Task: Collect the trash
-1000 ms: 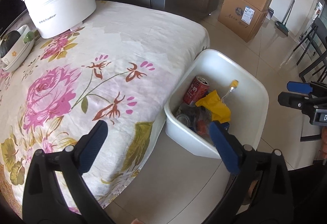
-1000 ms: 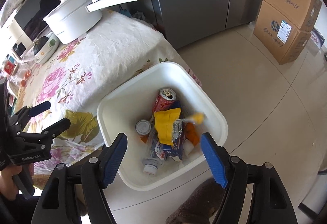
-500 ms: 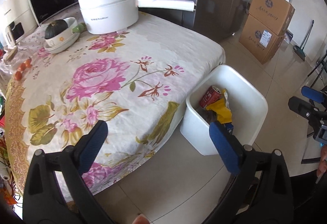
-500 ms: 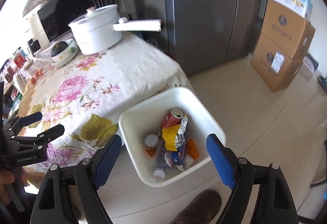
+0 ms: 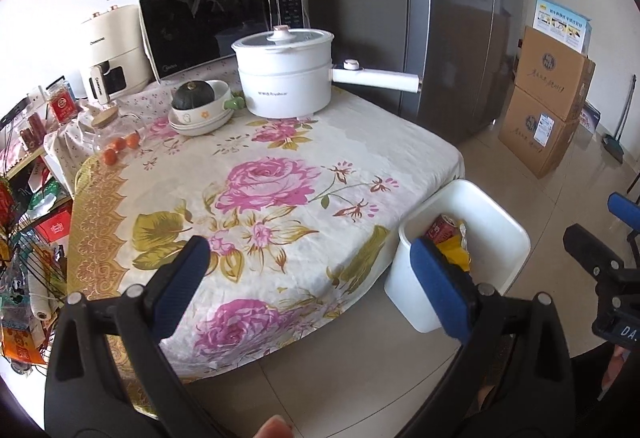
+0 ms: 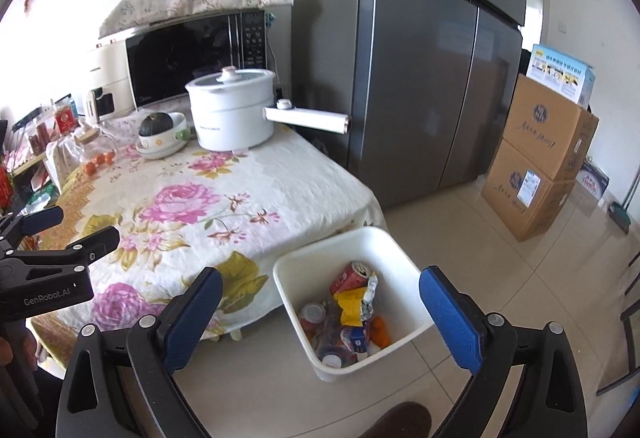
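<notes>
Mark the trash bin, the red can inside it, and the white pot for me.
trash bin (image 6: 404,258), right wrist view, bare far-right rim.
red can (image 6: 347,278), right wrist view, side of the can body.
white pot (image 5: 286,84), left wrist view, front wall.

Both the left gripper (image 5: 308,278) and the right gripper (image 6: 320,314) had black frames, silver screws and blue ribbed pads (image 6: 450,318). White "GenRobot.AI" lettering marked the left gripper's side at the right wrist view's left edge. A bare fingertip (image 5: 274,427) showed at the left wrist view's bottom edge.

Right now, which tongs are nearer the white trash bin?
Right. The right tongs hang open just above the white trash bin; the left tongs hang open over the table edge beside it.
</notes>
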Action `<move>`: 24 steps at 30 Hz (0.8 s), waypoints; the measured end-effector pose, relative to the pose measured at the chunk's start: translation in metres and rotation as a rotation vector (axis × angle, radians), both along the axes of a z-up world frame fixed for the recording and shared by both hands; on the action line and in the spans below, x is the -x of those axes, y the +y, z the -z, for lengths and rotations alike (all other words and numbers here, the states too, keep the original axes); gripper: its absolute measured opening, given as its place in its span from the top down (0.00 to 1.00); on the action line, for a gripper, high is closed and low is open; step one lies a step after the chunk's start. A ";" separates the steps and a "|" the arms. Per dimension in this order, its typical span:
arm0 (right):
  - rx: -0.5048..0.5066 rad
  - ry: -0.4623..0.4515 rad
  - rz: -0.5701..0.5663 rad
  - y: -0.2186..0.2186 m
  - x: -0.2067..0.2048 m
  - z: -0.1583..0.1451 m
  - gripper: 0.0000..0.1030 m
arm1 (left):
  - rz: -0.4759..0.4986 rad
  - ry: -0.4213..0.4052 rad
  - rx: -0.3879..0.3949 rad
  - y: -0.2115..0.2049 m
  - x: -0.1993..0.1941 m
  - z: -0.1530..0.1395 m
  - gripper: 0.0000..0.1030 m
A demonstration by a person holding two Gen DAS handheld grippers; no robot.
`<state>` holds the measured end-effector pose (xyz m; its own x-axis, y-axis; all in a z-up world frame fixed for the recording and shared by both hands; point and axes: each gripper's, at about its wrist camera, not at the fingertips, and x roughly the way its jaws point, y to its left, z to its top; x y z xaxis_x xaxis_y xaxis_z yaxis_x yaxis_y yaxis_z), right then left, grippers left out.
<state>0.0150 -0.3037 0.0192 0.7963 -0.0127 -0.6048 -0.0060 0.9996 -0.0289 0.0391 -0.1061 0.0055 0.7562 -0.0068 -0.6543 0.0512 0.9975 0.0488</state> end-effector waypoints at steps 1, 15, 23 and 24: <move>-0.003 -0.015 0.000 0.002 0.004 -0.005 0.03 | -0.003 -0.011 0.006 0.001 0.003 -0.003 0.03; 0.002 -0.118 -0.003 0.012 0.021 -0.025 0.00 | 0.009 -0.119 0.042 0.007 0.026 -0.024 0.01; -0.001 -0.121 -0.033 0.020 0.022 -0.024 0.00 | 0.014 -0.133 0.063 0.012 0.034 -0.025 0.01; -0.002 -0.122 -0.033 0.021 0.022 -0.025 0.00 | 0.008 -0.138 0.061 0.013 0.035 -0.025 0.01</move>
<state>-0.0068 -0.2831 0.0440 0.8642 0.0156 -0.5030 -0.0351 0.9990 -0.0293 0.0044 -0.0932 0.0308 0.8385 -0.0498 -0.5427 0.0561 0.9984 -0.0051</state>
